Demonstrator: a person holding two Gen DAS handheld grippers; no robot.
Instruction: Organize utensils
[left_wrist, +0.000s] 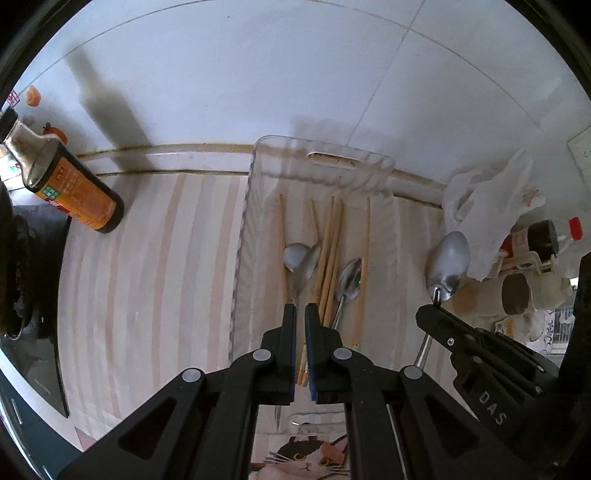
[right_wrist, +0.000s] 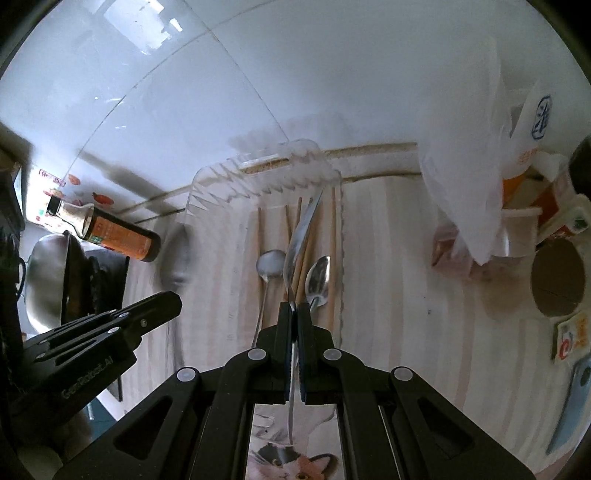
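A clear plastic tray (left_wrist: 243, 221) (right_wrist: 199, 192) lies on the striped counter. It holds several wooden chopsticks (left_wrist: 330, 251) (right_wrist: 260, 229) and two metal spoons (left_wrist: 349, 277) (right_wrist: 271, 264). My left gripper (left_wrist: 301, 314) (right_wrist: 173, 297) points down over the tray, nearly shut, with a thin spoon (left_wrist: 310, 262) held edge-on at its fingertips. My right gripper (right_wrist: 294, 308) (left_wrist: 436, 306) is shut on another spoon's handle. That spoon's bowl (left_wrist: 448, 258) (right_wrist: 301, 236) sticks out beyond the tips, above the tray's right side.
A dark sauce bottle with an orange label (left_wrist: 77, 192) (right_wrist: 118, 236) stands left of the tray. A stove with a wok (right_wrist: 44, 277) is at the far left. On the right are a white plastic bag (left_wrist: 487, 206) (right_wrist: 461, 166), bottles and a cardboard roll (right_wrist: 557, 282). A tiled wall is behind.
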